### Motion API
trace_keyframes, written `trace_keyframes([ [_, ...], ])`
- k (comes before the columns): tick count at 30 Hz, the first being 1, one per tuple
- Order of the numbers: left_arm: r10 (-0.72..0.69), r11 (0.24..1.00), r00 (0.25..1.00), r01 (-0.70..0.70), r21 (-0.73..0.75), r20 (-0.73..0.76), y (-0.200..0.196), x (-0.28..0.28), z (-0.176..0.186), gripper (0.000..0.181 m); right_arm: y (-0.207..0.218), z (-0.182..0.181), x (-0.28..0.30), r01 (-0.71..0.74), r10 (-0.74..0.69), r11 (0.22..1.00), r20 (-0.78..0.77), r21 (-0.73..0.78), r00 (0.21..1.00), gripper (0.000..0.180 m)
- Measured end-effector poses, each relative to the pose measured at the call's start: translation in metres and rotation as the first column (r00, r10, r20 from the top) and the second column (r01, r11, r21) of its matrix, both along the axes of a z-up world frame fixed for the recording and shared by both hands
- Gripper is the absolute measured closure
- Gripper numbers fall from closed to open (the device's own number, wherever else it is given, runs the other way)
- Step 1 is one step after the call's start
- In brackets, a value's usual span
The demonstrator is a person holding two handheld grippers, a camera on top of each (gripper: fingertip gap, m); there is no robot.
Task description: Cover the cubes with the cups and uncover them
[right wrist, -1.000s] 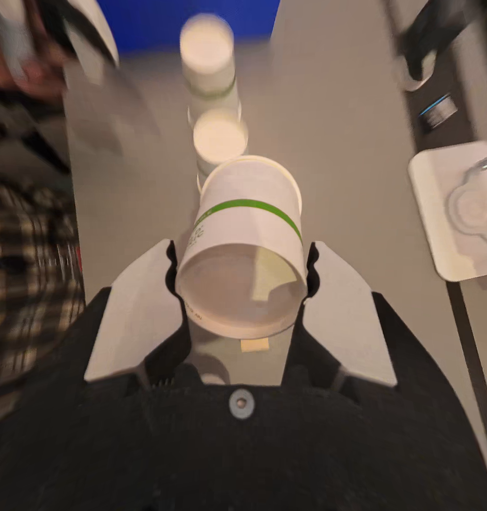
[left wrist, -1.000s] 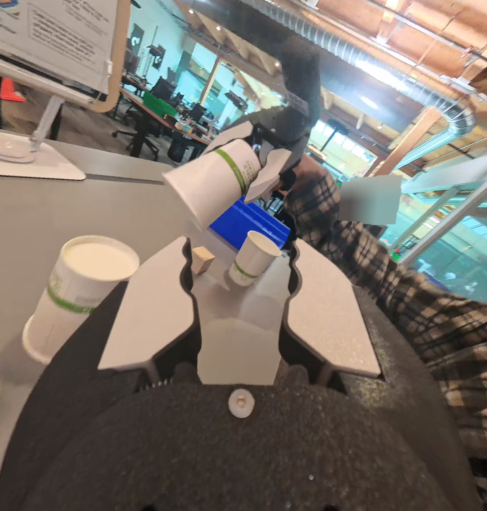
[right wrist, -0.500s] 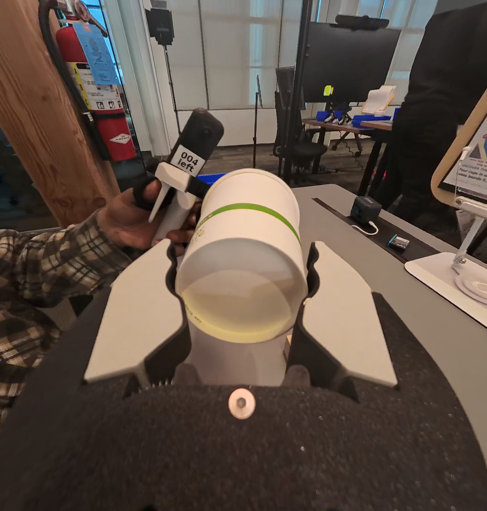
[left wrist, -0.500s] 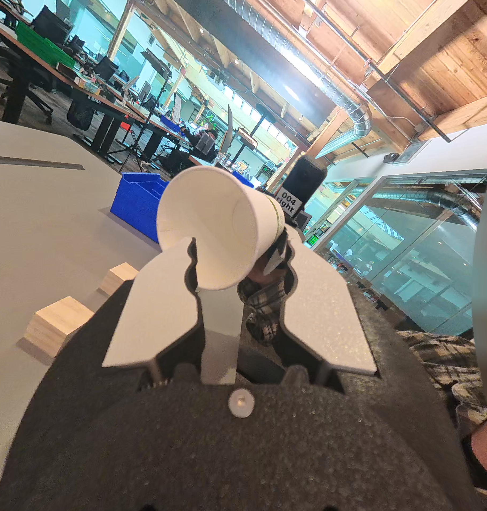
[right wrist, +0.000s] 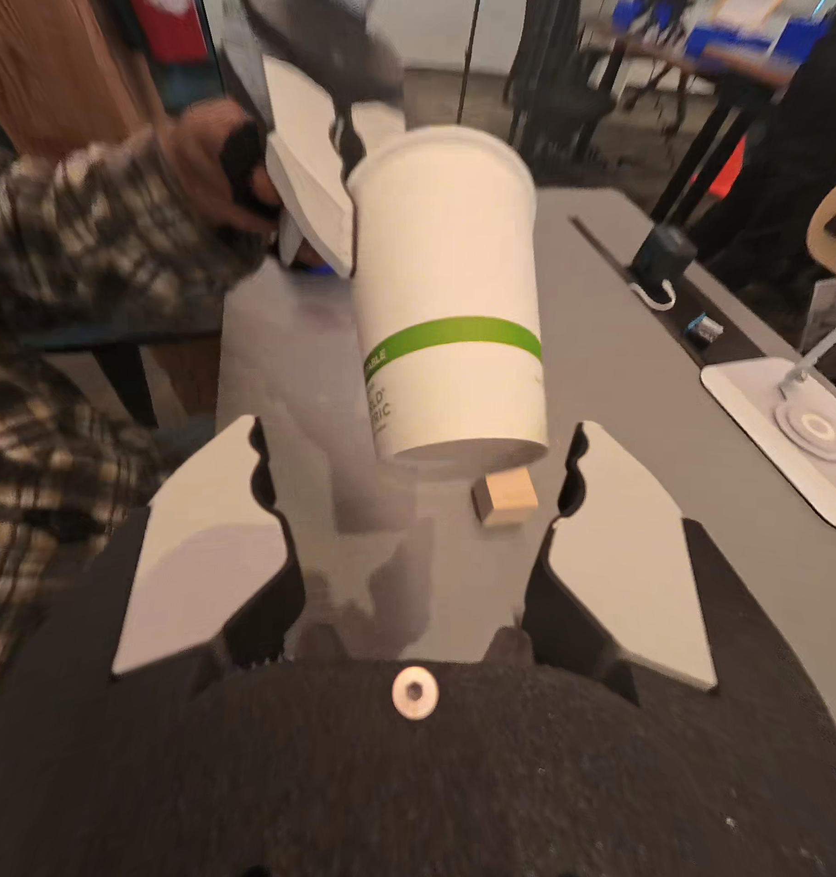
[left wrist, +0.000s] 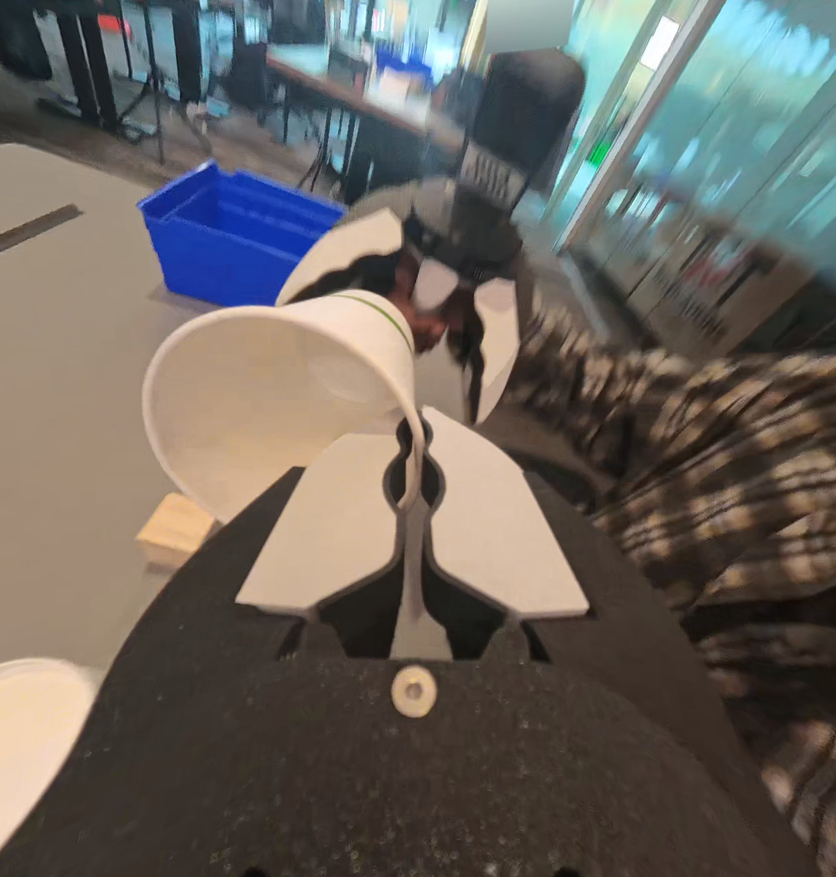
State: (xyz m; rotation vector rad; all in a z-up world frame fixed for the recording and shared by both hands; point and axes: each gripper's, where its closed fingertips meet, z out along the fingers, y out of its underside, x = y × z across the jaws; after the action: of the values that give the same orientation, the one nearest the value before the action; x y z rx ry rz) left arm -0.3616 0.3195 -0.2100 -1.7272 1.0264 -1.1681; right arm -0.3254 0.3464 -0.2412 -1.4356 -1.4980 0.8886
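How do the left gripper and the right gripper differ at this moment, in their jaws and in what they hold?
The left gripper has its jaws nearly shut, pinching the rim wall of the white paper cup; the right gripper has its jaws wide open and holds nothing. The cup hangs tilted from the left gripper; the right gripper only faces it, with a wooden cube on the grey table between its fingers. Both have the same pale fingers on black bodies.

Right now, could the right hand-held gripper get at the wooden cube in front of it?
Probably yes: the right hand-held gripper is open and empty, the cube bare, though the cup hangs just above it.
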Motion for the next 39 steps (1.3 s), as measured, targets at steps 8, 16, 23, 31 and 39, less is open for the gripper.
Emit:
trace_keyframes([
  [8,-0.185,0.925,0.827,0.329,0.191,-0.530,-0.022,0.026,-0.016,0.181,-0.007,0.028,0.026,-0.090,0.106,0.991,0.179,-0.095,0.978,0.061],
  [16,-0.249,0.851,0.748,0.472,0.230,-0.615,-0.038,0.046,-0.018,0.181,-0.030,0.007,0.013,-0.224,0.273,0.950,0.231,-0.219,0.934,0.060],
  [23,-0.258,0.779,0.712,0.553,0.295,-0.653,-0.045,0.059,-0.007,0.178,-0.046,0.004,0.019,-0.304,0.396,0.872,0.188,-0.383,0.899,0.089],
  [31,-0.058,0.860,0.923,0.239,0.450,-0.381,-0.016,0.067,0.039,0.123,0.003,0.035,0.074,0.032,-0.063,0.962,-0.108,-0.270,0.992,0.089],
  [39,0.035,0.932,0.999,-0.033,0.360,0.001,-0.027,0.033,0.054,0.125,0.050,0.048,0.175,0.565,-0.595,0.791,-0.505,-0.234,0.625,0.089],
])
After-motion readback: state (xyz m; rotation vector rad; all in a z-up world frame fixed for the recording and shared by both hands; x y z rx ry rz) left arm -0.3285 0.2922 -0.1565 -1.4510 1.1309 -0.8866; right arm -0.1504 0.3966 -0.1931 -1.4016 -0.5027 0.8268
